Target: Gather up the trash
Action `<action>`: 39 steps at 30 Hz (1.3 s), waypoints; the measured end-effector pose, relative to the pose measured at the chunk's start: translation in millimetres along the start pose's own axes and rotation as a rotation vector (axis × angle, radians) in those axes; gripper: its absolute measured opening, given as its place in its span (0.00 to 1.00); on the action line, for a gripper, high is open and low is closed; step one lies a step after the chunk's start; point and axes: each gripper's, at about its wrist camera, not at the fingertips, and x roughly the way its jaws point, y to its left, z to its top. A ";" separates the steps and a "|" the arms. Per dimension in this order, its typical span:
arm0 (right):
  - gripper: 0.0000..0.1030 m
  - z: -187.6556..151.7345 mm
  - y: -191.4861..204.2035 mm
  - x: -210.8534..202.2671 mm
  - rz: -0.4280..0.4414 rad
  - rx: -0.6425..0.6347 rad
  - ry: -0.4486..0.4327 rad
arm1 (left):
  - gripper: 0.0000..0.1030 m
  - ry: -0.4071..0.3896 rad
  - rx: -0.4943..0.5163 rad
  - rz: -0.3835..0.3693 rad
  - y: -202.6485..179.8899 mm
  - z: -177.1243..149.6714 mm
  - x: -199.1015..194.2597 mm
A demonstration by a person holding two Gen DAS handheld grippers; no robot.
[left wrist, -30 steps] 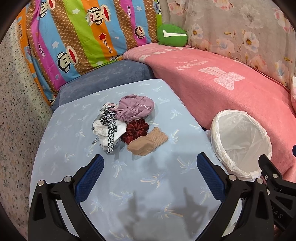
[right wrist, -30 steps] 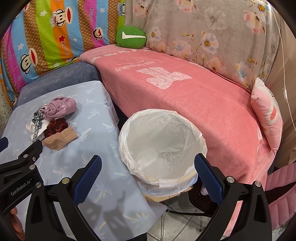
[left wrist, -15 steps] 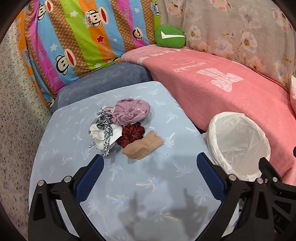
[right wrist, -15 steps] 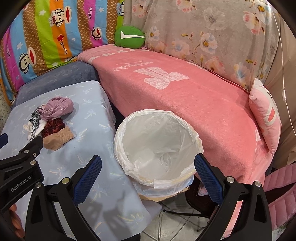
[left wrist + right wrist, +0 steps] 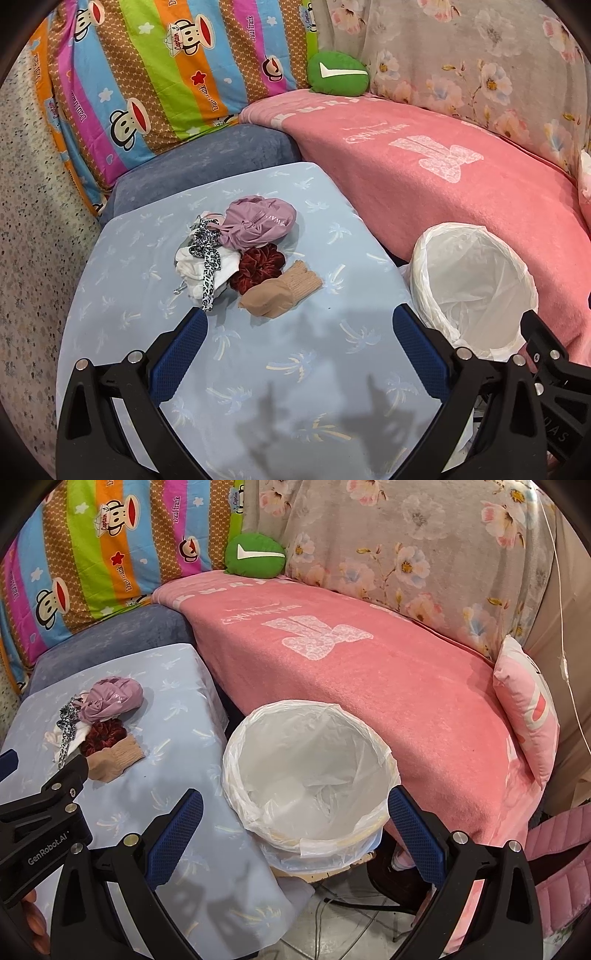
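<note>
Both sets of my fingers are spread wide with nothing in them. My left gripper (image 5: 297, 345) hangs over the tabletop (image 5: 295, 387) in light blue palm-print cloth. The crumpled tan stocking (image 5: 282, 293) lies just ahead, long axis slanting toward the far right corner, so left looks nearer. Only the right view shows down into the white-lined round bin (image 5: 310, 771), beside the tabletop's right edge, under my right gripper (image 5: 295, 827).

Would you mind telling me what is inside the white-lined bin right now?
The bin holds only its crumpled white liner; no trash shows inside. Whatever lies beneath the liner's folds is hidden.
</note>
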 end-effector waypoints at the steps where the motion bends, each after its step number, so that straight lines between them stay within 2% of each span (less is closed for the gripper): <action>1: 0.95 -0.1 0.1 -0.2 0.000 0.001 0.000 | 0.93 -0.003 0.000 0.001 0.3 0.0 -0.7; 39: 0.95 -0.7 5.0 -22.4 -0.001 0.012 -0.051 | 0.93 -0.076 0.000 -0.027 9.6 -6.3 -21.4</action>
